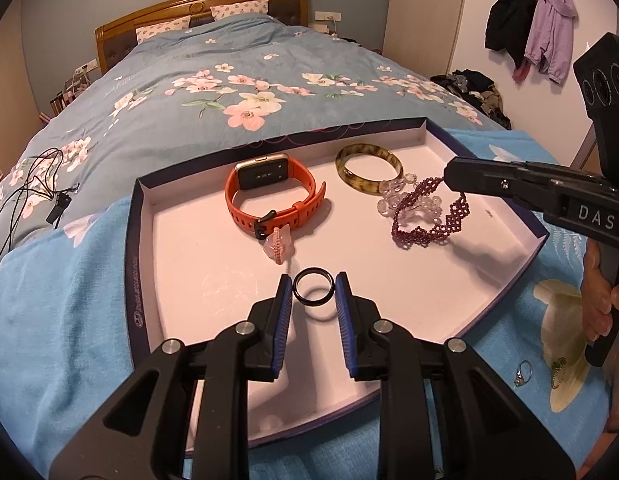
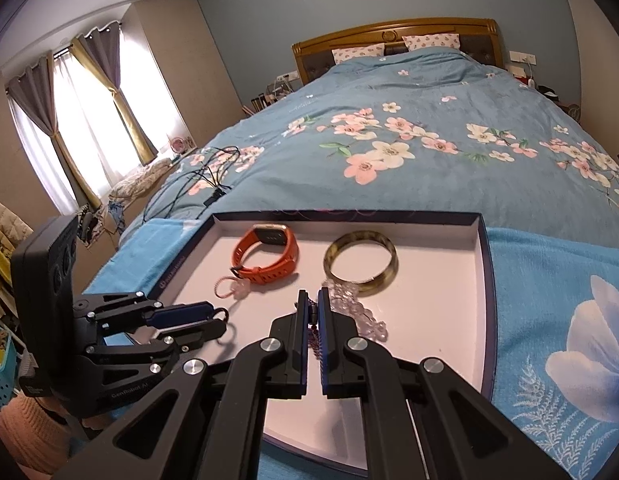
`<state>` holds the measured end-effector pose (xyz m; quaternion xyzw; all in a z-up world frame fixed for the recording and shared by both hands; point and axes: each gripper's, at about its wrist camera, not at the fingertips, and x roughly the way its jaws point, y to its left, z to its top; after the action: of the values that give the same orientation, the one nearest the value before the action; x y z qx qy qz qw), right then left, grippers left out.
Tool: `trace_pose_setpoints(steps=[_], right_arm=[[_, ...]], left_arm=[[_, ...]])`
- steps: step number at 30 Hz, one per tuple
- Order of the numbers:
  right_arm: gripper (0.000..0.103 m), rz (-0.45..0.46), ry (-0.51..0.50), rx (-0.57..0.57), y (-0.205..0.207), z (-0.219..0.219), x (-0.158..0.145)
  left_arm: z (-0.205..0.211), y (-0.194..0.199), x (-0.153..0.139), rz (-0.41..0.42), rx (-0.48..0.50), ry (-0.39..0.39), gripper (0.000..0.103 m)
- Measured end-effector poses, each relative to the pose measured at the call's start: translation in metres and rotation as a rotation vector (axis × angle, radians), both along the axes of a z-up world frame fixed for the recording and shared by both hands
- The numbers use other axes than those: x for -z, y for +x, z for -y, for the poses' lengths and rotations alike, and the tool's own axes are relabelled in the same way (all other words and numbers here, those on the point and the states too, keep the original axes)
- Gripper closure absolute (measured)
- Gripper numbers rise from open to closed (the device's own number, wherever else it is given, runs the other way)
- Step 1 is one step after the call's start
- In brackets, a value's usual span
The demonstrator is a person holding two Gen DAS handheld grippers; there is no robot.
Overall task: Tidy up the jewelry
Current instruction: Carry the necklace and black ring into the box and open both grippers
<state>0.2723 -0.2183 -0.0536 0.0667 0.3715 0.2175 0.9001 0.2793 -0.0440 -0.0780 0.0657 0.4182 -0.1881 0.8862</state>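
Jewelry sits in a shallow white-floored box lid (image 1: pixel 141 216) lying on a light blue towel (image 1: pixel 61 280) at the foot of the bed (image 1: pixel 237 64). My left gripper (image 1: pixel 312 292) pinches a black ring (image 1: pixel 313 287) between its blue pads, holding it just above the lid's floor near the front edge, its shadow beneath it. My right gripper (image 2: pixel 312 312) is clamped tight on a dark red beaded bracelet (image 1: pixel 429 216), one end raised at the fingertips and the rest draped down onto the lid floor toward the right wall.

Along the far side of the lid I see an orange watch (image 1: pixel 269 196) standing on its strap, and to its right a mottled green-brown bangle (image 1: pixel 367 172) lying flat. A clear crystal bracelet (image 1: pixel 393 194) touches the bangle's near rim and lies partly under the red beads. A pink cord charm (image 1: pixel 279 246) rests just in front of the watch buckle.

The lid's front left quarter and near middle are bare floor, so I have room there. The right wall stands close beside the red bracelet. Outside the lid, on the towel to the right, lie a silver ring (image 1: pixel 523 374) and a green-stoned piece (image 1: pixel 559 366), near the person's hand (image 1: pixel 601 308).
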Motion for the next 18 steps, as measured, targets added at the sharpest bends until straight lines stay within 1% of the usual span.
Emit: trace_pose_setpoints(steps=[8,15,18], right_arm=[[0.100,-0.039,-0.044,0.004,0.005,0.002,0.014],[0.100,-0.058,-0.075,0.012,0.008,0.002,0.022],[0.098,-0.067,-0.083,0.024,0.010,0.004,0.026]], left_arm=[[0.004,0.009,0.006,-0.017,-0.009,0.013,0.081],[0.007,0.013,0.008,-0.010,-0.016,0.019,0.080],[0.007,0.014,0.007,-0.009,-0.018,0.013,0.080]])
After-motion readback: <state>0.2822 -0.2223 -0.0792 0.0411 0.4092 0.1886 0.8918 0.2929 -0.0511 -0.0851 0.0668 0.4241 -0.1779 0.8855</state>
